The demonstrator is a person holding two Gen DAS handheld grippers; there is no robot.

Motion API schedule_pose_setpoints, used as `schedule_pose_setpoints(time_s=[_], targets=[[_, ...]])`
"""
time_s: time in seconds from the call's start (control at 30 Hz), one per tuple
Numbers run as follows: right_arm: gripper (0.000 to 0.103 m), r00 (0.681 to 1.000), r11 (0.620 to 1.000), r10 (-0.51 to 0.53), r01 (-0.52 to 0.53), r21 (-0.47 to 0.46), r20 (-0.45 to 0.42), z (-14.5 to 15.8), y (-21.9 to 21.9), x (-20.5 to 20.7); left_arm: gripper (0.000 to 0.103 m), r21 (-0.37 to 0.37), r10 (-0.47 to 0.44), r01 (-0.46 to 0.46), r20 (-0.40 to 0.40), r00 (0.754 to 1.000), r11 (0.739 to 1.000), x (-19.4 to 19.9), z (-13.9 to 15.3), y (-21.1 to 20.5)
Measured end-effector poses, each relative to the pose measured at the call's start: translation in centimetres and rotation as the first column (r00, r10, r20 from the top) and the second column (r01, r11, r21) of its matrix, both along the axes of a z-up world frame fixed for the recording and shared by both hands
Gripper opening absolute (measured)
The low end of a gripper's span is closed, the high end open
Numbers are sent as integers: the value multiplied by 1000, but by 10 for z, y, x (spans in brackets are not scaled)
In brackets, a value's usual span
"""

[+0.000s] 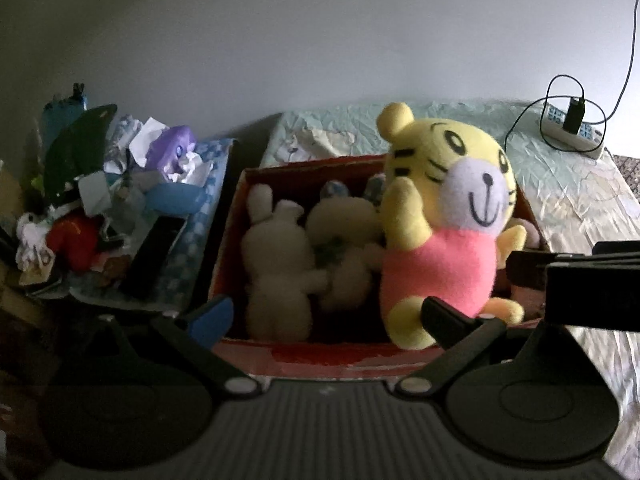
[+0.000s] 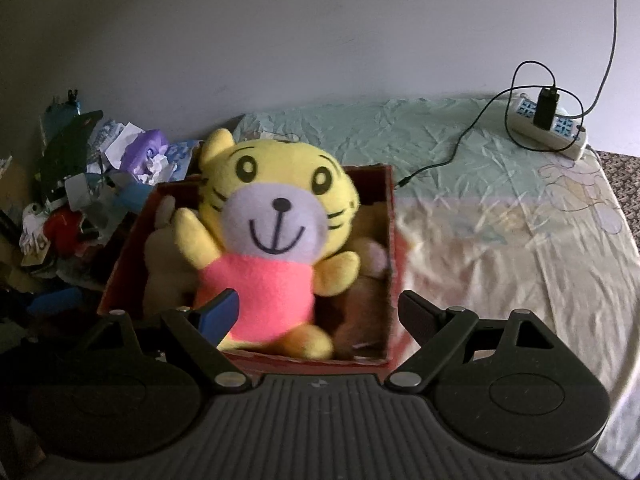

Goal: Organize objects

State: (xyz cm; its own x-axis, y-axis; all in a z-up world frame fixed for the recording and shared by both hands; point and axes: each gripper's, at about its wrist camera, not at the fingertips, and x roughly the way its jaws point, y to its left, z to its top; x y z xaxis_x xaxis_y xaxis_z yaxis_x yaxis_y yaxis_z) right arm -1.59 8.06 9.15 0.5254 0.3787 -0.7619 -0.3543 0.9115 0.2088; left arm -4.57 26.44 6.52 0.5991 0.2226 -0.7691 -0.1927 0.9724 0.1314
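A yellow tiger plush (image 2: 272, 232) in a pink shirt stands upright in a red cardboard box (image 2: 392, 240) on the bed. In the left wrist view the tiger plush (image 1: 440, 220) fills the right side of the box (image 1: 320, 360), beside a white rabbit plush (image 1: 276, 264) and another cream plush (image 1: 348, 240). A brown plush (image 2: 360, 320) lies at the tiger's right. My right gripper (image 2: 320, 314) is open, its fingers spread wide in front of the tiger. My left gripper (image 1: 328, 316) is also open at the box's front edge. The right gripper's body (image 1: 580, 280) shows at the right edge.
A heap of mixed toys and papers (image 1: 100, 200) lies left of the box. A power strip with a black charger (image 2: 548, 124) and a loose cable (image 2: 440, 164) rest at the far right of the wrinkled bed sheet (image 2: 500, 240). A plain wall runs behind.
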Motion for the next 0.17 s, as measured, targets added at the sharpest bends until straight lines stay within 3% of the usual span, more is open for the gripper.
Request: schedule_pose_setpoints(time_s=[0.17], targets=[[89,1000,1000,-14,14,-10,14,-3,13,-1,96,31,-2,1,20,1000,1000,3,-1,10]])
